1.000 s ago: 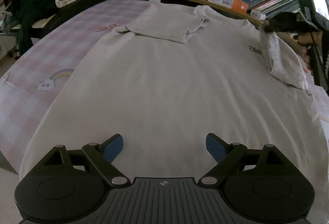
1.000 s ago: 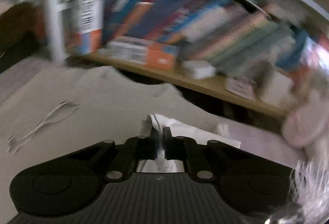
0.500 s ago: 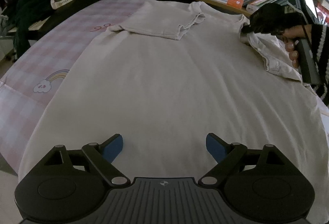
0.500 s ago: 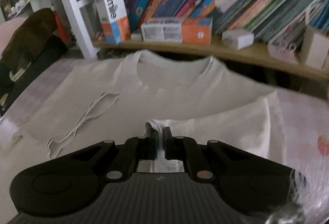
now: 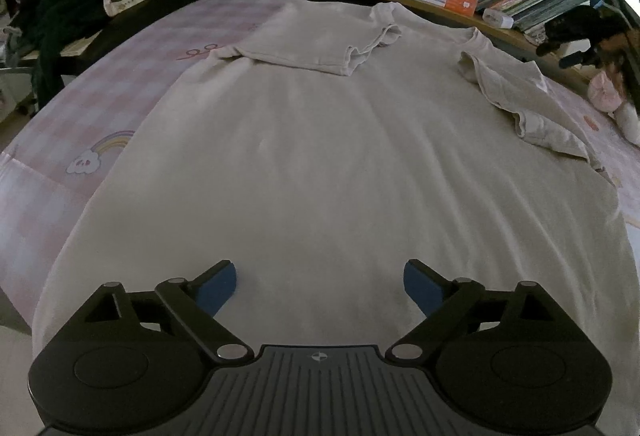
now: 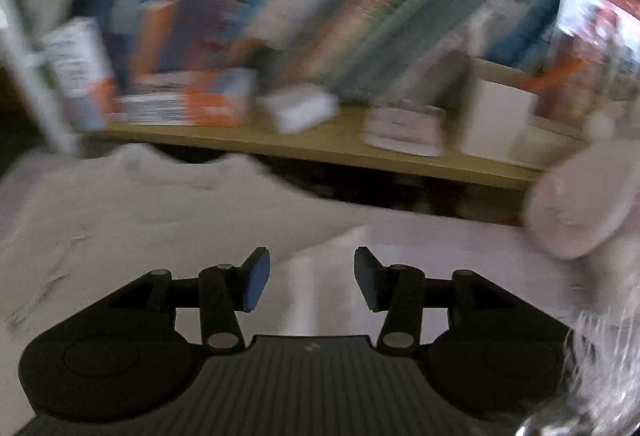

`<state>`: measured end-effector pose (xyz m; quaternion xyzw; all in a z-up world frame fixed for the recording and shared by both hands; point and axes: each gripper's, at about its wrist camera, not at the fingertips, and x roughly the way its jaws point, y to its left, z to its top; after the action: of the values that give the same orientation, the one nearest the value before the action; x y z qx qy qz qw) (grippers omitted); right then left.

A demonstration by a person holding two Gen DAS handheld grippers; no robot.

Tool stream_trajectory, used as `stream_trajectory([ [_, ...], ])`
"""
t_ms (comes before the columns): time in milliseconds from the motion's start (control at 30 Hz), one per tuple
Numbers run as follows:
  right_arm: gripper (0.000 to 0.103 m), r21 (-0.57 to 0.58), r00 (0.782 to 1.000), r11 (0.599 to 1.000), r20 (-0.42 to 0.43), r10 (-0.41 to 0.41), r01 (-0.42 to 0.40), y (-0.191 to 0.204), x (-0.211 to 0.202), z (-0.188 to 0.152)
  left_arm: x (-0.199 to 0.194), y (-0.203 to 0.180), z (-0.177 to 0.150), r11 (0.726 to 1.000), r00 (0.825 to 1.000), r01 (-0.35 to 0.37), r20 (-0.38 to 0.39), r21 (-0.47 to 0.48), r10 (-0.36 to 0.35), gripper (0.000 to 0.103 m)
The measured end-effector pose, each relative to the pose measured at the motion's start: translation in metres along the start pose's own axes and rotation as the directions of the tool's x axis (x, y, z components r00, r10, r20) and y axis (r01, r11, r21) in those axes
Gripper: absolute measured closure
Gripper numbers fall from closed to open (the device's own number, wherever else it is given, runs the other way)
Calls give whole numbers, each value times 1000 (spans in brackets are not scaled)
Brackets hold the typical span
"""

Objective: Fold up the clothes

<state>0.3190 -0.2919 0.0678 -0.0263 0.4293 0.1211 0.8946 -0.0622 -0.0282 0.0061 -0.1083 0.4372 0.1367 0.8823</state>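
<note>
Right wrist view: right gripper (image 6: 308, 278) jaws have just been opening, nothing between them; earlier they pinched the right sleeve (image 5: 516, 96), which now lies folded onto the T-shirt (image 5: 320, 164), so both sleeves look done. Left gripper (image 5: 320, 286) jaws stand wide and empty, shirt spread on the bed (image 5: 120, 84) just ahead
</note>
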Motion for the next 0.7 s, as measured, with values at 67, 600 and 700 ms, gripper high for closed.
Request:
stream_trajectory([
  [67, 58, -24, 996, 999, -67, -50, 48, -2, 17, 18, -1, -2, -2, 1000, 1000, -4, 0, 2, 4, 10],
  [600, 96, -125, 963, 991, -254, -84, 53, -30, 40, 28, -1, -8, -3, 998, 999, -41, 5, -40, 41, 8],
  [700, 96, -106, 967, 992, -234, -98, 74, -53, 35, 26, 2, -10, -2, 999, 999, -41, 4, -29, 41, 7],
])
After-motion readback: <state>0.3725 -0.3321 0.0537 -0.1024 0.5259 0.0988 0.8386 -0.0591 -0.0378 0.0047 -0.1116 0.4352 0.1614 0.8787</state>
